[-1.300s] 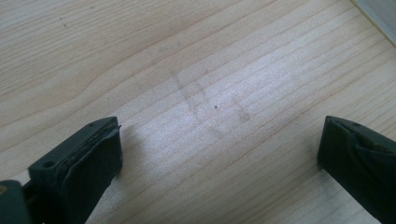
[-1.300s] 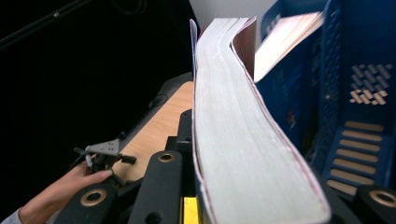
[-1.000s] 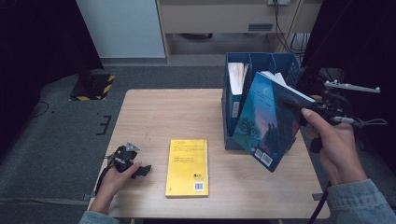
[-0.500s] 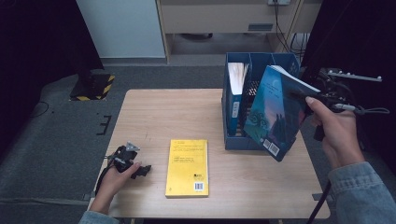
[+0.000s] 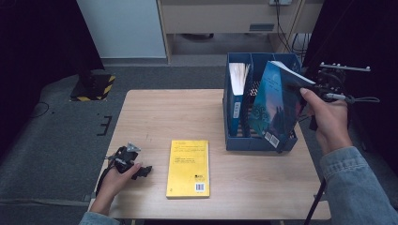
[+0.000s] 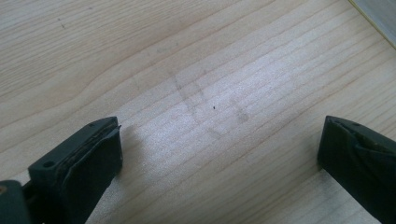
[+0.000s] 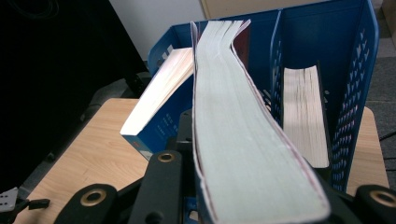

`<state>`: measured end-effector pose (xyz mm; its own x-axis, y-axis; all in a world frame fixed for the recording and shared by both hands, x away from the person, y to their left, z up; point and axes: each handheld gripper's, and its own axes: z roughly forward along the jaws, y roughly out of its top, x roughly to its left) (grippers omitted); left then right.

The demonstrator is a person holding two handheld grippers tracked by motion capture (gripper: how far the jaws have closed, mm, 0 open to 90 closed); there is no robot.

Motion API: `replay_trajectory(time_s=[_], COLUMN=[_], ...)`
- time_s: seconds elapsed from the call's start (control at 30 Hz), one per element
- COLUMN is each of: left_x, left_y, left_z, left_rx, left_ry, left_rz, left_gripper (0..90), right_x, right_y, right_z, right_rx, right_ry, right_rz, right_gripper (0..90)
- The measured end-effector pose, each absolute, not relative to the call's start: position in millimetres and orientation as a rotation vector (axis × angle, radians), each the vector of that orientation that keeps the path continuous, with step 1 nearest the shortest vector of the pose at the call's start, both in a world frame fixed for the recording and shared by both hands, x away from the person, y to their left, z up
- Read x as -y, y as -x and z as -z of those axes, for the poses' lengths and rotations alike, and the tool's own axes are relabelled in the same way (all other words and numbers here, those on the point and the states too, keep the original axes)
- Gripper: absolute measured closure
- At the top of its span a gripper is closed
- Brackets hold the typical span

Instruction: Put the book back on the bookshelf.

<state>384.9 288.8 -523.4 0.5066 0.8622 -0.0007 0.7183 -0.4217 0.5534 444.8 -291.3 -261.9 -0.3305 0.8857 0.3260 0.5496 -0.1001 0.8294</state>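
Pale wood table (image 5: 155, 112) on seemingly grey carpet; left jaws wide, right clamping blue book (image 5: 274, 105).

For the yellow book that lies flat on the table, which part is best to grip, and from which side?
Probably the long left edge of the yellow book, approached from the left, where the open left gripper rests beside it. The book lies flat on the table, so one jaw would have to slide under the edge.
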Motion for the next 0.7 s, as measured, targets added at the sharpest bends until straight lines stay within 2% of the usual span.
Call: replay_trajectory(time_s=[0.7], left_x=[-288], left_y=[-385], left_z=[524], left_rx=[-1.289], left_ry=[-2.262], left_rz=[-0.388], left_gripper=[0.0], right_x=[290], right_y=[-456], right_z=[260], right_rx=[-1.827], right_ry=[-1.563], right_rz=[-1.336], right_gripper=[73.6])
